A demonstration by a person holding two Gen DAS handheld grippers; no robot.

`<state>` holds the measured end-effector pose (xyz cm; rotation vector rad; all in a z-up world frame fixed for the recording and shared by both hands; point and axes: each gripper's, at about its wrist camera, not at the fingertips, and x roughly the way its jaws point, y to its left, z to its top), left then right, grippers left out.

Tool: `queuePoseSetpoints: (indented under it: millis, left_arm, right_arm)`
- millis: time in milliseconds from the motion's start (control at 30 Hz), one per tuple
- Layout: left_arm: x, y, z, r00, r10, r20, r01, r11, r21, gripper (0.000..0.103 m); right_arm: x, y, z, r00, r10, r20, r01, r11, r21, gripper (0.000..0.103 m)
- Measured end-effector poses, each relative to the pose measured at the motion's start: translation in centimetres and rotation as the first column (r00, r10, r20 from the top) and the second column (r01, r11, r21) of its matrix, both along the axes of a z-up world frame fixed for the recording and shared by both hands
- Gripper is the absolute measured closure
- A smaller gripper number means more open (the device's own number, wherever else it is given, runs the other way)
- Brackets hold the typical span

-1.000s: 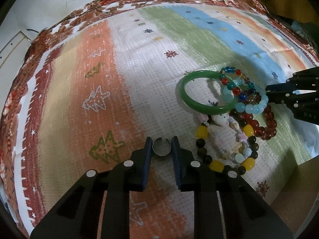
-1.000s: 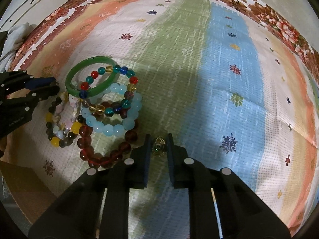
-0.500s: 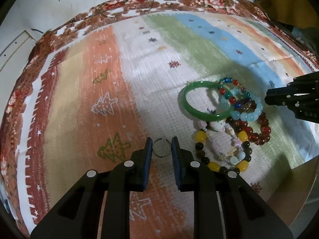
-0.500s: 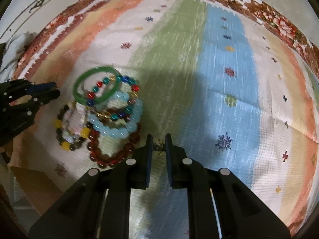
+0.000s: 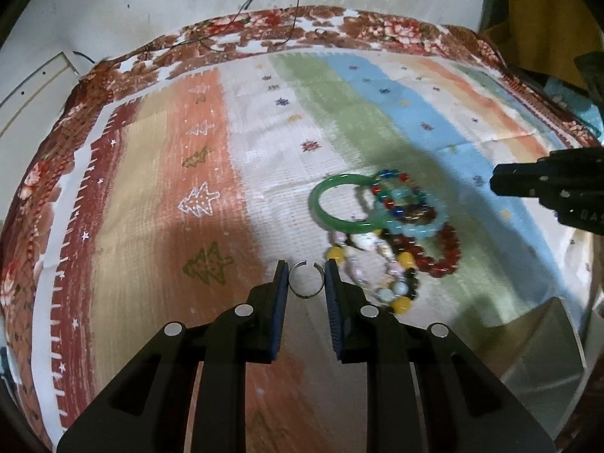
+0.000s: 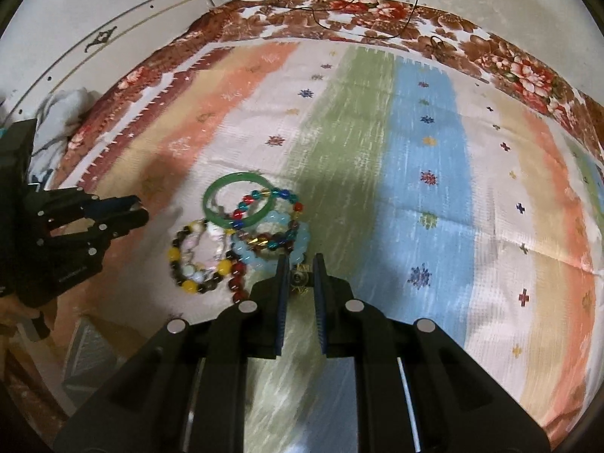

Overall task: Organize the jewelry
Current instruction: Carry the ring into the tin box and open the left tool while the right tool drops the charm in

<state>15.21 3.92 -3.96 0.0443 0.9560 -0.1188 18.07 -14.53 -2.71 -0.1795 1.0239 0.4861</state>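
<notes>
Both hands loaded: left gripper (image 5: 306, 278) pinches the open silver ring (image 5: 306, 279), right gripper (image 6: 300, 278) clamps a small gold-and-green ring (image 6: 299, 278), while the bangle and bead bracelets (image 6: 241, 234) lie heaped on the striped cloth (image 6: 426, 173), so sorting looks barely begun.

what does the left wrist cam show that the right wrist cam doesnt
Only the left wrist view shows the open silver ring clamped in the left gripper. Only the right wrist view shows the small gold ornament clamped in the right gripper, and white cloth off the bed's edge. Both show the green bangle overlapping the beaded bracelets on the striped cover.
</notes>
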Motion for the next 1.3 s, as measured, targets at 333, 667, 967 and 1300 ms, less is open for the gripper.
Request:
queuePoseSetpoints:
  millis: [333,667,967,1300]
  left_arm:
    - [-3.7,-1.2,2.8,0.998,-0.021,0.052,0.024,0.998,-0.053,0.084]
    - [-7.5,-3.1,3.8,0.995,-0.052,0.087,0.058,0.996,-0.069,0.084]
    - [-10.5,-5.1,3.8,0.991,-0.092,0.092,0.098,0.993,-0.06,0.084]
    - [-12.7,-5.9,3.5,0.99,-0.109,0.091,0.115,0.991,-0.063,0.084]
  right_arm:
    - [-4.0,-0.1,2.5,0.999,0.017,0.036,-0.018,0.999,0.043,0.089]
    - [-8.3,-0.1,3.6,0.996,0.064,0.06,-0.068,0.995,0.068,0.089]
    - [-11.7,0.3,3.6,0.994,0.092,0.061,-0.095,0.994,0.058,0.089]
    - [-14.0,0.1,3.0,0.995,0.096,0.037,-0.098,0.993,0.061,0.089]
